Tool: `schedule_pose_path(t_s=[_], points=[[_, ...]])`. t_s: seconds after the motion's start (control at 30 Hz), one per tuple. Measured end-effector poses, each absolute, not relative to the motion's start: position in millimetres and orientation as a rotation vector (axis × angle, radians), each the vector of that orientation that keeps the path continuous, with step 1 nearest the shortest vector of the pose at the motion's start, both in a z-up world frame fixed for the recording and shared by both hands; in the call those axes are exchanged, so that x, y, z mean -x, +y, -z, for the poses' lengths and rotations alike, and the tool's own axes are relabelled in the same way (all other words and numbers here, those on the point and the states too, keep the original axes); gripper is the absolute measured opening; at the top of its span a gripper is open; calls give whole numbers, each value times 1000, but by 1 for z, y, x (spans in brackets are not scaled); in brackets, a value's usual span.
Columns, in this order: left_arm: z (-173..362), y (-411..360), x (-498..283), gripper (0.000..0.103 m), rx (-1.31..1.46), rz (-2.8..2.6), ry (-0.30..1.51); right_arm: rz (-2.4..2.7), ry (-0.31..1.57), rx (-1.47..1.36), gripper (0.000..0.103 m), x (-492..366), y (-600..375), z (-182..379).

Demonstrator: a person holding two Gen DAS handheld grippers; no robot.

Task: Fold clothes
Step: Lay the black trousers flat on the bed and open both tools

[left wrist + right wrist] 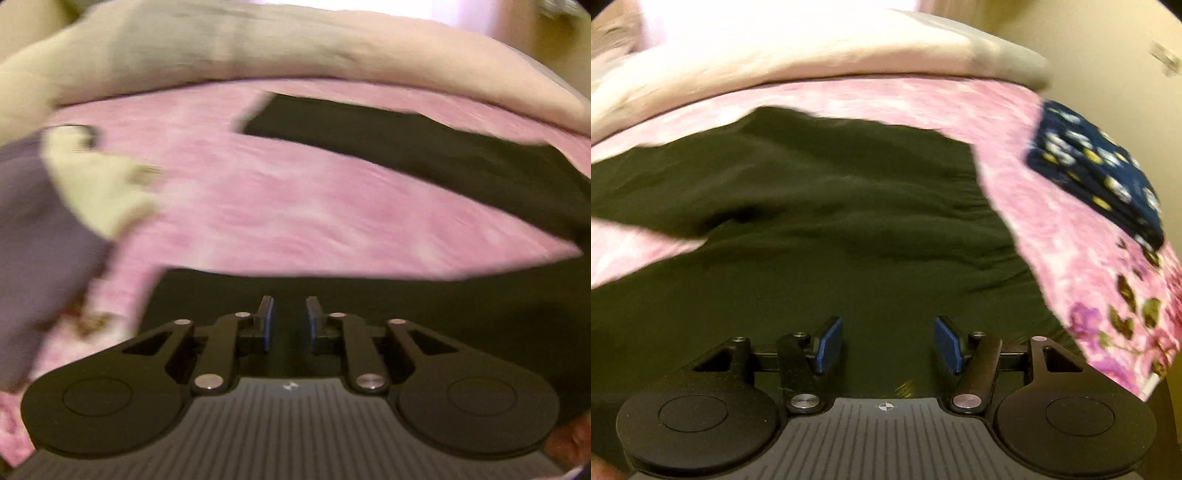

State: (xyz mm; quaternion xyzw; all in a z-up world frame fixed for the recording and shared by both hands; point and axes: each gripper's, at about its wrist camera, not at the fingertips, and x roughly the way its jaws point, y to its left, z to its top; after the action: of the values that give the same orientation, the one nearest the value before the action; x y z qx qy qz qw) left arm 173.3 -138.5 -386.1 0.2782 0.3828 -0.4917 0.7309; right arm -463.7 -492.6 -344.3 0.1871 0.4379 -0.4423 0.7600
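Dark garment [812,206] spread flat (rumpled); left gripper [289,321] narrowly open, right gripper [888,345] wide, both empty.

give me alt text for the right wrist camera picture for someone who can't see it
The right gripper, jaws open with nothing between them, hangs over a dark garment spread on a pink floral bedspread. A folded navy flowered cloth lies to the right, pale bedding behind; the picture is motion-blurred.

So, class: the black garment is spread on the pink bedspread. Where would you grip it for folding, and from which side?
Grip the black garment at its gathered edge on the right, next to bare pink bedspread, coming from above. It lies flat, so only an edge can be pinched.
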Motion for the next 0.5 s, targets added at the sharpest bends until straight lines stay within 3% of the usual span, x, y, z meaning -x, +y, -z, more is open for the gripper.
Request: schedule_pose_path(t_s=[0.1,0.27,0.4,0.5], points=[[415,-130,-147,18,-706,1080,895,927,1013,-446,58,472,-473,365],[407,-97,-159,17,-666,903,930,902,1083,-360,58,498,-446,371],[395,-90,-159,16,-590,873,960,957,967,-426,58,525,-451,353],[410,-99,-135,17,-651,834,954,960,989,-449,58,535,-458,367]])
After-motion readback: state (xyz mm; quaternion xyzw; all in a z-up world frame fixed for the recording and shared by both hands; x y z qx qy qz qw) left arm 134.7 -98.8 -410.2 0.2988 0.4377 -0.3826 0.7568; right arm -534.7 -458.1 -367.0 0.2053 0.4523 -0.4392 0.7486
